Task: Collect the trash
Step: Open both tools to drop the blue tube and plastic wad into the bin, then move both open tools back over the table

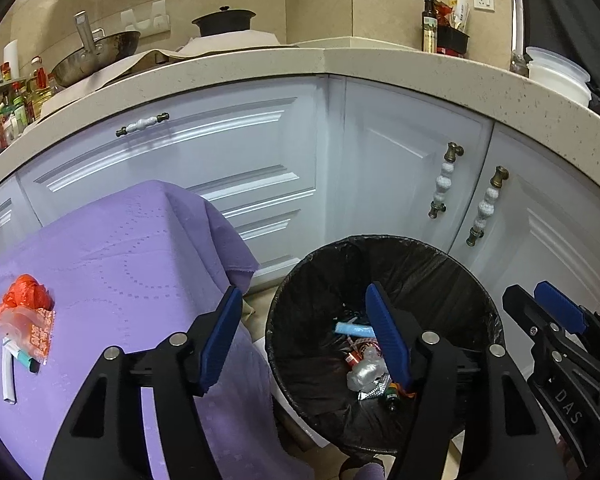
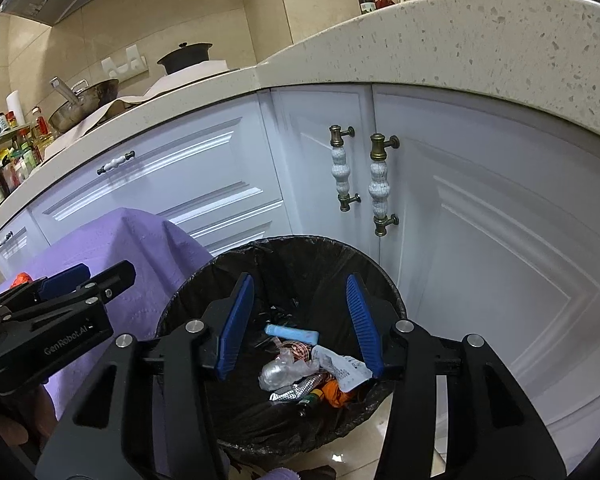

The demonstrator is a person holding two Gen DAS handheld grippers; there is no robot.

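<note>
The bin point(image 2: 380, 280), lined with a black bag, is found on the floor against the white corner cabinets point(image 2: 204, 184), just beside a table covered with a purple cloth point(image 1: 132, 248).

The right gripper point(image 2: 300, 320) is held over the mouth of the bin. Its jaws are seen parted, with nothing between the blue pads point(image 2: 236, 320); only the contents of the bin are visible through the gap. In the left wrist view the same gripper is seen at the right edge, beside the rim of the bin.

The left gripper point(image 1: 304, 336) is positioned over the near left side of the bin, with one pad over the cloth edge and the other over the bin opening. Its jaws are seen wide apart, and nothing is gripped.

Collected trash is noted at the bottom of the bin: a light blue stick-shaped item point(image 2: 292, 334), a crumpled clear plastic wrapper point(image 2: 284, 372), a white printed wrapper point(image 2: 342, 364), a foil blister strip point(image 2: 300, 388), an orange scrap point(image 2: 334, 394) and a small dark bottle-like item point(image 2: 312, 400).

Trash still on the cloth is recorded at its left: a red crumpled bag point(image 1: 26, 296), a clear packet with red print point(image 1: 40, 332), a white strip point(image 1: 8, 376) and a teal-and-black stick point(image 1: 26, 362), lying close together.

A wok point(image 1: 96, 56) and a dark lidded pot point(image 1: 224, 20) are observed on the countertop point(image 1: 340, 64).
</note>
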